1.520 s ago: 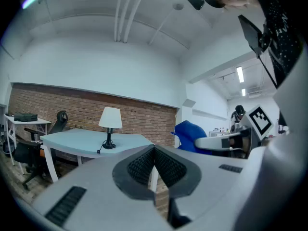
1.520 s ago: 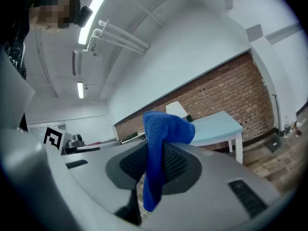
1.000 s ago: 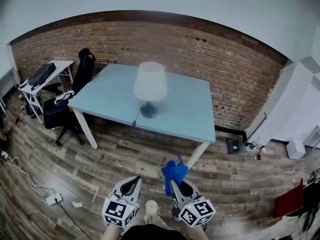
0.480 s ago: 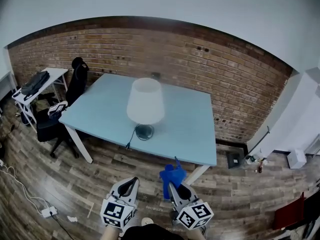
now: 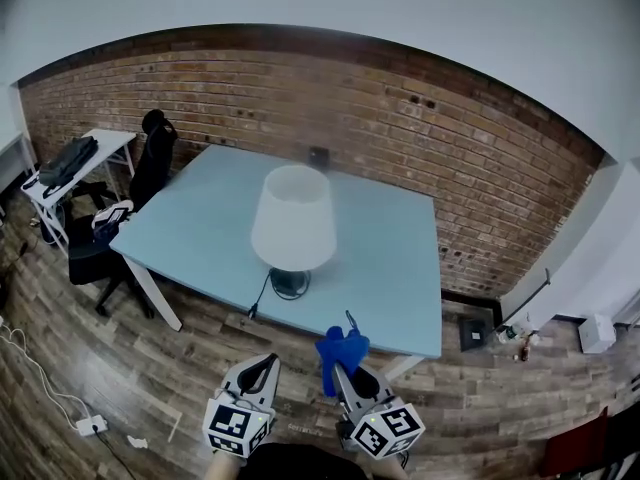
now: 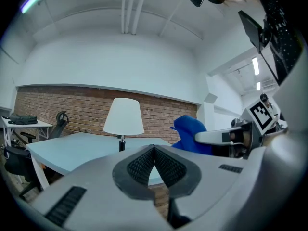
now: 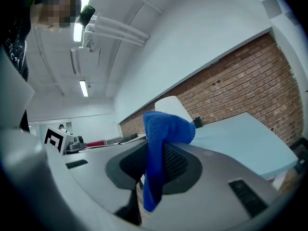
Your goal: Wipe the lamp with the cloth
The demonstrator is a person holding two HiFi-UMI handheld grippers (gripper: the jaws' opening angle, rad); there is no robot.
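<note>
While I stand on the wooden floor (image 5: 90, 338) short of the bench (image 5: 190, 228), I hold both grippers low in front of me, neither one over its near edge. My left gripper (image 5: 266, 364) has its fingers pressed together with nothing between them, the ribbed pads meeting along one line. My right gripper (image 5: 342, 370) has its fingers clamped on the blue cloth (image 5: 338, 348), which bunches up above the tips and hangs in a strip between the pads. The lamp (image 5: 293, 223) stands upright on the pale blue bench, toward the near edge and about midway along it, well apart from the cloth and from both grippers. It has a white cone shade over a dark round base (image 5: 289, 283), and its dark cord (image 5: 259, 298) runs from the base over the near edge. A small dark box (image 5: 318, 155) sits at the far edge, by the brick wall (image 5: 420, 138) that runs behind the bench under a plain white upper wall. Off the bench's left end are a black office chair (image 5: 150, 158) and a small white side bench (image 5: 100, 143) carrying a dark bag (image 5: 67, 160). A white power strip (image 5: 85, 426) with its cable lies on the floor at my lower left. White walls close the room on the right, and strip lights (image 7: 83, 88) hang from the white ceiling.
</note>
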